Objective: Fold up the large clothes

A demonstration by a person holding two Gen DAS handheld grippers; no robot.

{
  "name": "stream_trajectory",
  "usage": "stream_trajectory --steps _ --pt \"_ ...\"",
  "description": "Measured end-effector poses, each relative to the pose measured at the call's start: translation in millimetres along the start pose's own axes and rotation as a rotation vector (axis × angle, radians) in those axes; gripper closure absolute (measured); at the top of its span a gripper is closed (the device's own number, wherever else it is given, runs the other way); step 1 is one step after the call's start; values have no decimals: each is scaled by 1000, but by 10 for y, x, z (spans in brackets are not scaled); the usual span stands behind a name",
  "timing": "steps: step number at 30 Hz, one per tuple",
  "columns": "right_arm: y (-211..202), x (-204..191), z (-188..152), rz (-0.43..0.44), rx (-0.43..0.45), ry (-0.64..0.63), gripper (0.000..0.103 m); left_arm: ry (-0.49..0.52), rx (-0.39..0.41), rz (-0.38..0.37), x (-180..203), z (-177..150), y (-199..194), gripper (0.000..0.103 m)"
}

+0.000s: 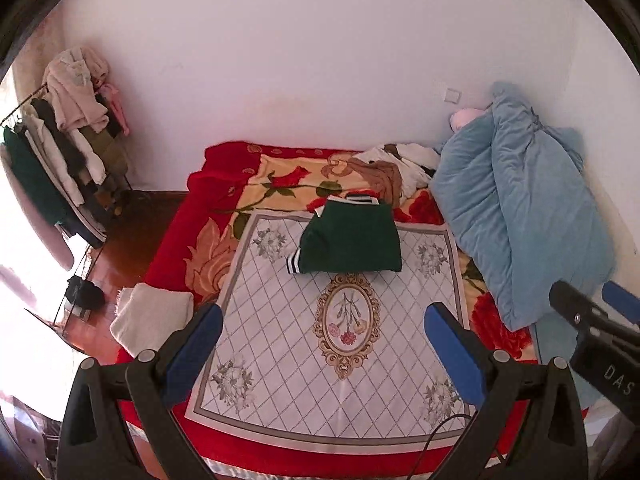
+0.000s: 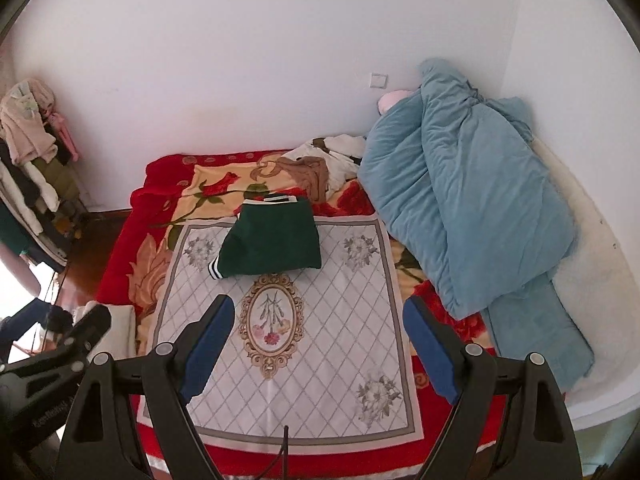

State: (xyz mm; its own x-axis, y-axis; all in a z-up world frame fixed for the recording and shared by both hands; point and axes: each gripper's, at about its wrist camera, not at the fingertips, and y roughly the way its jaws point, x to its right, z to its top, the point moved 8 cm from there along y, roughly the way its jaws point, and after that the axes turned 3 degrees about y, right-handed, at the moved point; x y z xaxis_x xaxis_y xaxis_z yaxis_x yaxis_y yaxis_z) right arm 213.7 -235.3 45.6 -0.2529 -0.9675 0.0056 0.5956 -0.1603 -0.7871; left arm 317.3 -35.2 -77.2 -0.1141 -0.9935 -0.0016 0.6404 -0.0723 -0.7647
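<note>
Left tool (image 1: 324, 332) & right tool (image 2: 318, 322) hovering wide open, both holding nothing. Green garment (image 1: 352, 238) lying folded on mat (image 1: 280, 344) atop bed. Fold looking done; next: fetching clothes pile (image 1: 400, 168).

The left gripper (image 1: 323, 322) was held up in the air, its two blue-padded fingers (image 1: 454, 354) spread wide with nothing between them. The right gripper (image 2: 319, 314) was held at much the same height, its jaws likewise wide apart and holding nothing. The two were side by side, each one's tip showing at the edge of the other's view.
</note>
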Motion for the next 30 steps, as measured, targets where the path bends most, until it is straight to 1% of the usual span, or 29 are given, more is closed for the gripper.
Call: stream_trajectory --steps 7,12,21,30 --pt "-93 14 47 20 -6 -7 15 -5 11 9 -4 20 -87 0" --pt "-154 23 15 34 -7 -1 15 -6 15 14 10 29 -139 0" --pt "-151 11 41 53 -15 -11 15 -3 27 28 18 34 -191 0" --pt "-158 9 35 52 -13 -11 15 0 30 28 32 43 -202 0"
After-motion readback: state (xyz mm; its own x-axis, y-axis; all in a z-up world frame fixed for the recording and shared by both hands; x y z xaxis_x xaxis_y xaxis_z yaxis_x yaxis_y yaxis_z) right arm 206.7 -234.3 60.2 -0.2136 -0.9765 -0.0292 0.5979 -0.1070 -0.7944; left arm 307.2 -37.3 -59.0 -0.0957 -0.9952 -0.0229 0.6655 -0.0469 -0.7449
